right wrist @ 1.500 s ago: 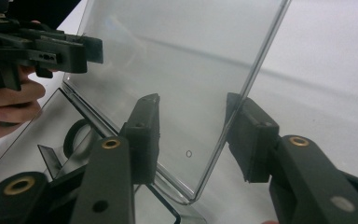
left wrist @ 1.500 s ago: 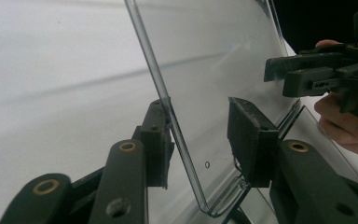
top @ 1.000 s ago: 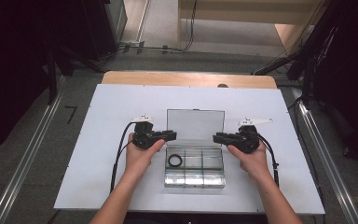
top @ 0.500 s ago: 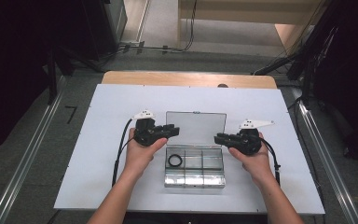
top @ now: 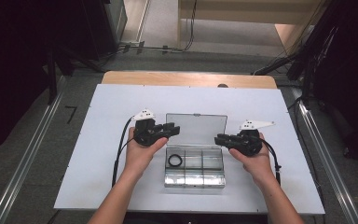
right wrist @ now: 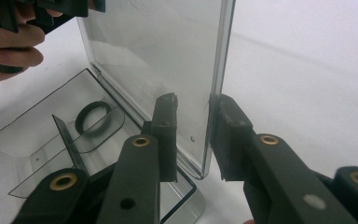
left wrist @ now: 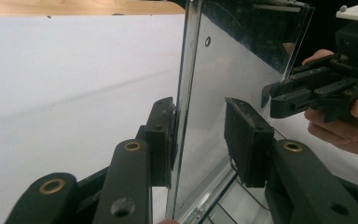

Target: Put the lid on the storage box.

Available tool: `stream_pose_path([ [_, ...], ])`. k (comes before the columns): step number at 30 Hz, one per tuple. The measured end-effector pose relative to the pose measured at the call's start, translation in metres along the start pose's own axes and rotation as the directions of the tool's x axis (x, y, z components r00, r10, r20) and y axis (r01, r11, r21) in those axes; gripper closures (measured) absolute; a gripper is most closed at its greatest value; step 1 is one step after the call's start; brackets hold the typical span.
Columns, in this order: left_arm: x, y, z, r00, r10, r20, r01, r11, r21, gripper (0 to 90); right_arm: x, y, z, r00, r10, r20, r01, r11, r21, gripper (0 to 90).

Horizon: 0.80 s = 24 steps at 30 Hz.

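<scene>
A clear plastic compartment box (top: 195, 178) sits at the table's front middle with its lid (top: 196, 128) raised. A black ring (top: 175, 160) lies in its rear left compartment. My left gripper (top: 173, 128) is open at the lid's left edge. In the left gripper view that gripper (left wrist: 198, 135) straddles the lid (left wrist: 233, 70), whose edge rests against one pad. My right gripper (top: 219, 139) is open at the lid's right edge. In the right gripper view the lid (right wrist: 158, 46) stands between the parted pads of that gripper (right wrist: 193, 130), with the ring (right wrist: 93, 116) below.
The box rests on a white board (top: 98, 140) that covers a wooden table (top: 186, 78). Metal rails (top: 23, 163) run along both sides on the floor. Dark equipment and cables stand beyond the far edge.
My left gripper has shifted a little away from me and inward along the lid's left edge. The lid stands slightly steeper. My right gripper has barely moved.
</scene>
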<state>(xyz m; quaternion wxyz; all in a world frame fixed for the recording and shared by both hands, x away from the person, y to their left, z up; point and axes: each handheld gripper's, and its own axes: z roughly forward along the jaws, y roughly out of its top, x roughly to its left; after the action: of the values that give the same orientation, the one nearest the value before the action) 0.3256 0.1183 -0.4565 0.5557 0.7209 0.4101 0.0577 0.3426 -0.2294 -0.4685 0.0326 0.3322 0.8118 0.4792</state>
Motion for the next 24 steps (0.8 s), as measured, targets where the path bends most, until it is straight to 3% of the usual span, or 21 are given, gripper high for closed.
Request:
stream_pose_path([
  [8,-0.003,-0.002,-0.002,1.0000,0.008,0.002,-0.008,1.0000,-0.004,62.6,0.002,0.004,-0.007,1.0000,0.003,0.000,-0.003,1.000,-0.014,54.8],
  [15,-0.005,-0.004,-0.006,0.9996,0.021,0.018,-0.021,0.9998,-0.005,61.8,0.006,0.012,-0.019,0.9999,0.009,0.010,-0.009,0.998,-0.059,52.6],
  [24,-0.011,-0.008,-0.010,0.9985,0.041,0.035,-0.041,0.9991,-0.008,60.0,0.016,0.021,-0.026,0.9996,-0.023,0.015,0.024,0.996,-0.089,52.6],
])
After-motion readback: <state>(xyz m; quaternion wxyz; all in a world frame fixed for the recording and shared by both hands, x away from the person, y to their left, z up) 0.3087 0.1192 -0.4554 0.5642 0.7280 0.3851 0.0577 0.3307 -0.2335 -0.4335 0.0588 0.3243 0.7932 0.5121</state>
